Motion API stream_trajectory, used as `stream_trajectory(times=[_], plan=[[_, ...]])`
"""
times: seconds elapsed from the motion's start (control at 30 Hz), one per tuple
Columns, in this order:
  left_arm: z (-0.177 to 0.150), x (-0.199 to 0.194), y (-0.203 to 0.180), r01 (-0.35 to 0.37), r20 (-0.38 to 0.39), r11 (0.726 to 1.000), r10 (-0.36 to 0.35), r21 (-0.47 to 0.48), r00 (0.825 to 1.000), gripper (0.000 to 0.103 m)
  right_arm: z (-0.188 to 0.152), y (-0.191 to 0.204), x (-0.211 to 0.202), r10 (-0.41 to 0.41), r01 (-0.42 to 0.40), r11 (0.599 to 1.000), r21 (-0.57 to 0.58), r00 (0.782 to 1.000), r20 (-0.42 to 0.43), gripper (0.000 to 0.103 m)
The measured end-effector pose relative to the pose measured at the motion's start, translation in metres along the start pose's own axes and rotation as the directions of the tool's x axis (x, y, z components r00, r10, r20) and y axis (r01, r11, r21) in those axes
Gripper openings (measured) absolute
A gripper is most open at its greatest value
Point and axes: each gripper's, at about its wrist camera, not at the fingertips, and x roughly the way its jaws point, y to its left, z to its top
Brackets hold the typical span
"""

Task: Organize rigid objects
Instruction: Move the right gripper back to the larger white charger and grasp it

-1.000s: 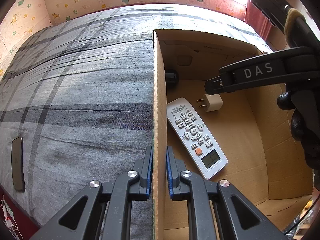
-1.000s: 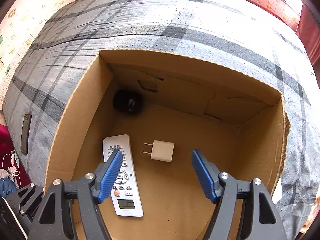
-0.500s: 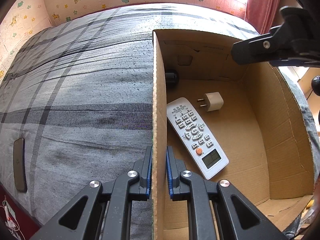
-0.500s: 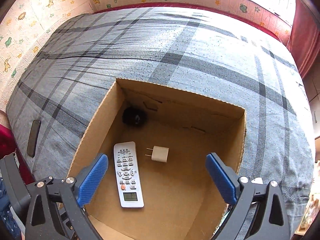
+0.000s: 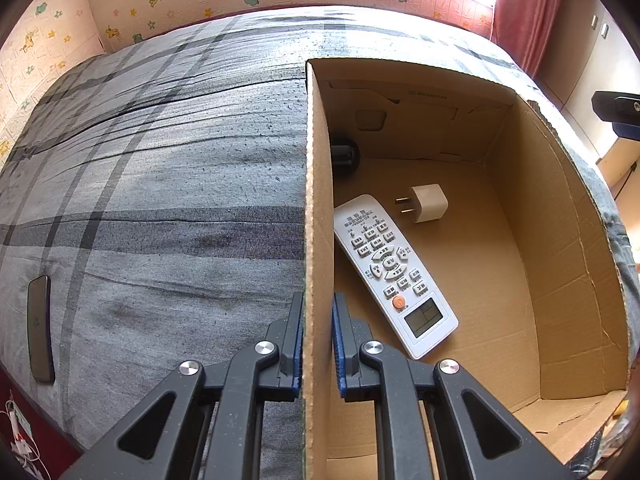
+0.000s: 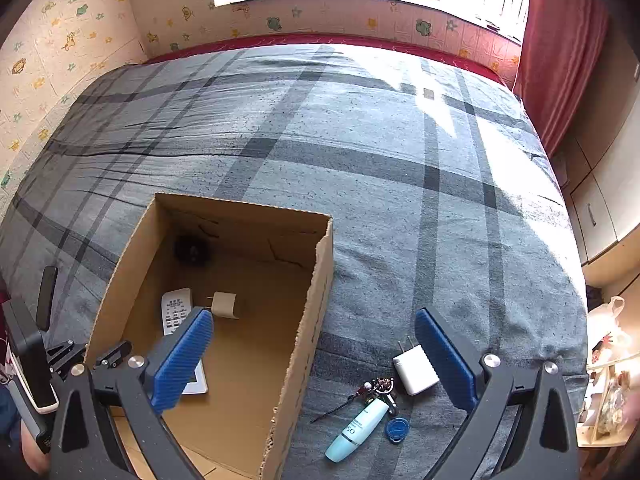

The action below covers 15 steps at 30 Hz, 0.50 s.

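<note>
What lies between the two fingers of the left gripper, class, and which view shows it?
The left wall of the cardboard box stands between them, with the left gripper clamped on it. The left wrist view shows this.

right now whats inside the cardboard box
Inside the open brown cardboard box: a white remote control, a white plug adapter and a dark round object in the far corner, partly hidden by the wall.

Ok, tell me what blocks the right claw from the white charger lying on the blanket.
Nothing visible does: the open right claw hovers above the white plug-in charger on the grey plaid blanket.
</note>
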Motion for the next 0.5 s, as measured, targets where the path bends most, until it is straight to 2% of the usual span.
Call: stream_trajectory(times=[0.2, 0.5], plan=[[0.000, 0.000, 0.000, -0.001, -0.001, 1.000, 0.001, 0.000, 1.000, 0.013, -0.010, -0.041, 0.002, -0.020, 0.020, 0.996, 0.081, 1.000, -0.003, 0.103], [0.000, 0.001, -0.002, -0.008, -0.001, 1.000, 0.008, 0.001, 1.000, 0.013, -0.033, -0.077, 0.015, -0.106, 0.106, 0.984, 0.141, 0.994, -0.009, 0.103]])
